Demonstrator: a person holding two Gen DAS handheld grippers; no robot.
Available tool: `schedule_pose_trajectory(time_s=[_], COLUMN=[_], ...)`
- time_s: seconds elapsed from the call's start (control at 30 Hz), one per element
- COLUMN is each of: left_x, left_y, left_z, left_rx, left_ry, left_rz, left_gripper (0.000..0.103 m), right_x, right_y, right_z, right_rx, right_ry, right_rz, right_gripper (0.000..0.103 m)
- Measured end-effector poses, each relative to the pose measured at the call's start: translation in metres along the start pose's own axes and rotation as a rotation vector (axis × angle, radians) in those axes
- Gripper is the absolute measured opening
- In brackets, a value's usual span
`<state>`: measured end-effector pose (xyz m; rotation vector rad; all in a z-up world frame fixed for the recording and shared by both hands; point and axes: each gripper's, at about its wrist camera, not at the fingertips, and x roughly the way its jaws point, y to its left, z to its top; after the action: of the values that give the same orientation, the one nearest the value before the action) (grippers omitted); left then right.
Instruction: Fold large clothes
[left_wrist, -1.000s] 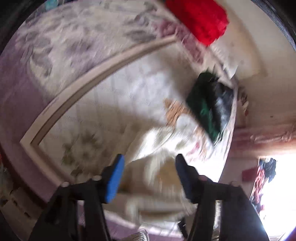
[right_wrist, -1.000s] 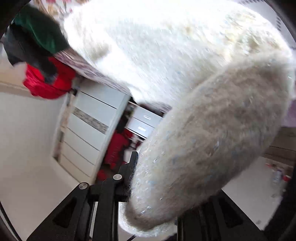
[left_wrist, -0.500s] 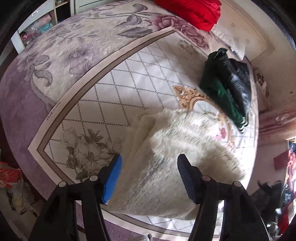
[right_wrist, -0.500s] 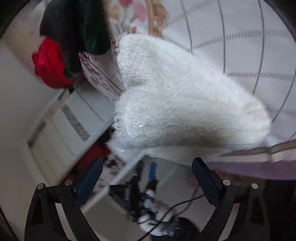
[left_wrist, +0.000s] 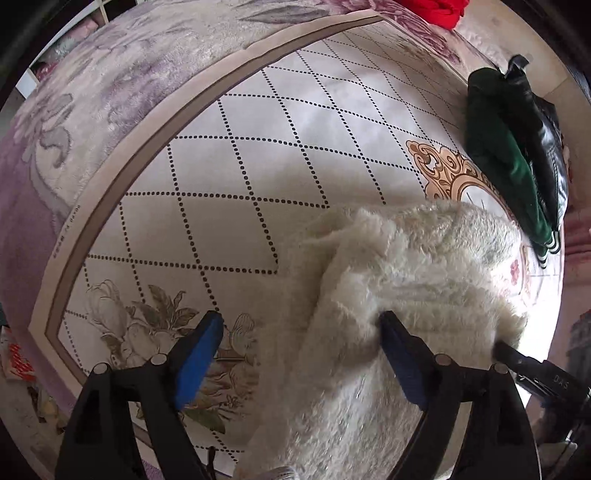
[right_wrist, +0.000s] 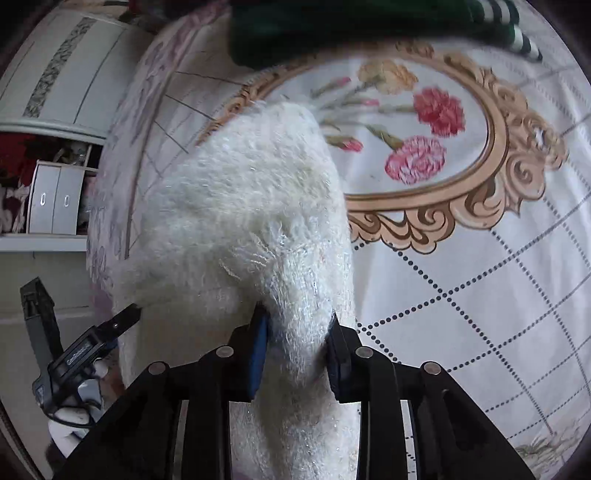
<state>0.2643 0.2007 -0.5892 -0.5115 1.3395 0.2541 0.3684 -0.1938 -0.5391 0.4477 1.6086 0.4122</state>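
Observation:
A white fluffy garment (left_wrist: 406, 266) lies bunched on the patterned bedspread (left_wrist: 258, 147). My left gripper (left_wrist: 299, 328) points down over its near edge, and its jaws are opening wide. The blue left pad hangs over bare bedspread and the right finger rests against the pile, so nothing is pinched. In the right wrist view the same garment (right_wrist: 240, 206) rises as a thick fold, and my right gripper (right_wrist: 297, 336) is closing on its near end. Both of that gripper's pads sink into the fluff.
Folded dark green and black clothes (left_wrist: 509, 158) lie at the far right of the bed, with a red garment (left_wrist: 436, 11) beyond them. The bed's edge runs along the left, with white drawers (right_wrist: 55, 199) past it. A white-gloved hand (right_wrist: 70, 424) is at the lower left.
The garment went from hanging in the right gripper to lying on the bed. The right gripper let go, swung round and closed on a fold. The left gripper sank and spread its jaws.

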Motion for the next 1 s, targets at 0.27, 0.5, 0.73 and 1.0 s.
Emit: schedule_pose_trajectory(time_s=[0.27, 0.5, 0.73, 1.0], left_x=[-0.053, -0.060, -0.090, -0.099], left_y=[-0.004, -0.001, 0.046, 0.076], left_z=[-0.014, -0.033, -0.049, -0.081], left_rx=[-0.015, -0.016, -0.136, -0.140], left_ry=[-0.088, -0.117, -0.179, -0.128], left_rz=[-0.102, -0.034, 0.077, 0.120], left_gripper=[0.086, 0.087, 0.087, 0.087], right_x=[0.011, 0.086, 0.058, 0.056], right_y=[-0.028, -0.004, -0.035, -0.053], right_z=[0.009, 0.014, -0.074, -0.190], right_rx=[-0.173, -0.206, 0.380, 0.549], right_ry=[0.168, 0.327, 0.017, 0.278], right_rz=[0.179, 0.354, 0.404, 0.313], right_gripper=[0.093, 0.078, 0.053, 0.078])
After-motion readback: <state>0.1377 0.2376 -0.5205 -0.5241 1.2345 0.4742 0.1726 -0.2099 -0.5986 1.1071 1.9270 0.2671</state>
